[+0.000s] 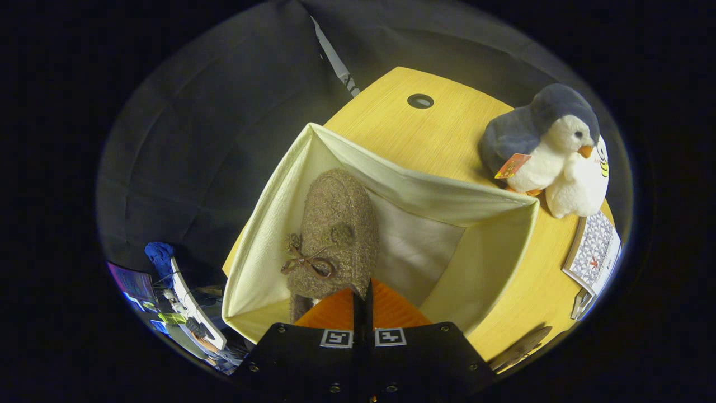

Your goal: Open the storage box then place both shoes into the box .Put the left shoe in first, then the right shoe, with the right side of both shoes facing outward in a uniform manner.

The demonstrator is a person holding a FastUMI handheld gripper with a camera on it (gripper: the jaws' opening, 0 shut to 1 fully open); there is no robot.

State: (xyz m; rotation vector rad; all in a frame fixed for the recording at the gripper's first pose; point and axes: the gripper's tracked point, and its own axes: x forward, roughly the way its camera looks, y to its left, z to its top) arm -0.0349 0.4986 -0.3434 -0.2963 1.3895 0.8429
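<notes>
The cream fabric storage box (492, 246) stands open on the yellow table. A brown fuzzy shoe (335, 224) with a small bow sits in the left part of the box, along its left wall, toe pointing away from me. My gripper (361, 295) is over the shoe's heel. Its fingers are pressed nearly together there and seem to pinch the heel rim. Whether the shoe rests on the box floor or hangs from the fingers is unclear. A dark brown shape (520, 347) at the table's near edge, right of the fingers, may be the second shoe.
A plush penguin (551, 148) and a white plush toy stand on the table (414, 134) beyond the box's right corner. A patterned booklet (596, 252) lies right of the box. The table has a round cable hole (420, 101) at the far side. The right half of the box holds nothing.
</notes>
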